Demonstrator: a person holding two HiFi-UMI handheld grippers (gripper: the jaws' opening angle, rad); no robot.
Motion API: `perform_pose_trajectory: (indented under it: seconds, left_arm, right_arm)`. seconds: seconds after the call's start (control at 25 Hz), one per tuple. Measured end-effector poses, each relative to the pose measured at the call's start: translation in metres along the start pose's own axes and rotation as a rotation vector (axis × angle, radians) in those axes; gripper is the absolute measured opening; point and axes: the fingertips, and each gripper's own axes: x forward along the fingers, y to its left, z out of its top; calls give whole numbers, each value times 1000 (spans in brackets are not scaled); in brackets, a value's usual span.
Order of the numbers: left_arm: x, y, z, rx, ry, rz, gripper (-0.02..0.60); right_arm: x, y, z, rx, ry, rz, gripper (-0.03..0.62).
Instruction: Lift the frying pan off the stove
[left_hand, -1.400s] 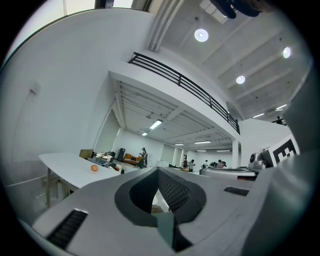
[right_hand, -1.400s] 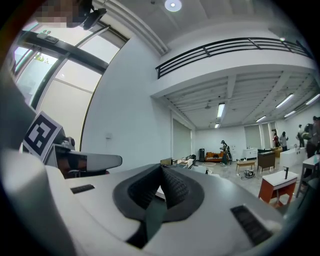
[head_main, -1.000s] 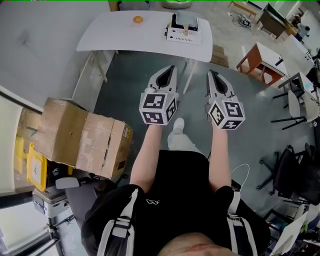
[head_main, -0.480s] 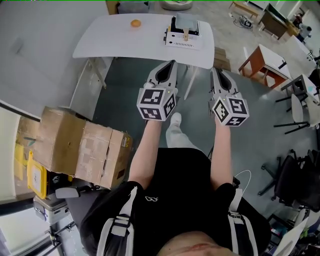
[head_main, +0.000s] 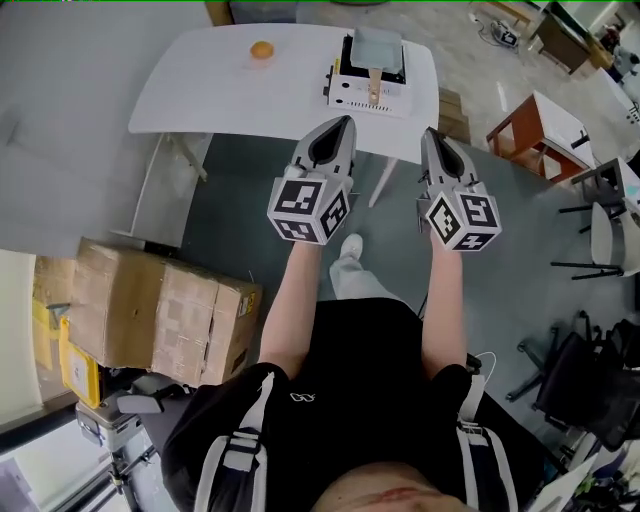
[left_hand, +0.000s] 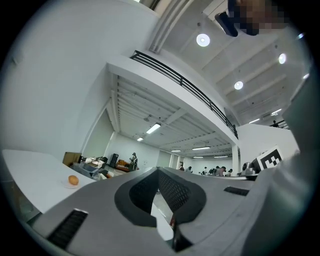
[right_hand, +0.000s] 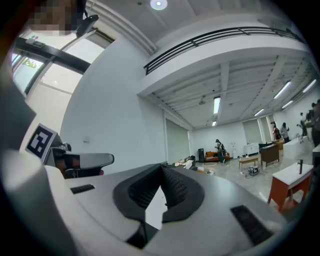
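A white stove (head_main: 352, 92) stands on the white table (head_main: 200, 75) at the top of the head view. On it sits the grey frying pan (head_main: 378, 45), its pale wooden handle (head_main: 374, 84) pointing toward me. My left gripper (head_main: 345, 121) and right gripper (head_main: 430, 134) are held side by side in the air short of the table's near edge, both shut with nothing in them. In the left gripper view the left gripper (left_hand: 158, 170) shows its jaws pressed together. The right gripper (right_hand: 161, 167) looks the same in the right gripper view.
An orange (head_main: 262, 49) lies on a small plate left of the stove, and the orange (left_hand: 73, 180) also shows in the left gripper view. Cardboard boxes (head_main: 160, 300) sit on the floor at left. A brown side table (head_main: 540, 125) and black chairs (head_main: 590, 380) stand at right.
The table, stove and pan have slid lower and nearer in the head view as the person steps forward. Both grippers stay shut, held out in front.
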Motion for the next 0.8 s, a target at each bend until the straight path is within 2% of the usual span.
perform_pose_trajectory:
  seconds: [0.28, 0.48, 0.6, 0.8]
  left_arm:
    - [90, 53, -28, -2, 72, 17, -6]
    - [150, 74, -43, 13, 99, 2, -6]
    - [175, 88, -58, 12, 137, 23, -6]
    - [192, 102, -78, -32, 182, 32, -6]
  right_arm:
    - [100, -46, -34, 7, 87, 34, 2]
    - [155, -83, -41, -12, 93, 50, 2]
    - [177, -103, -46, -3, 98, 60, 2]
    - [200, -117, -66, 23, 131, 81, 2]
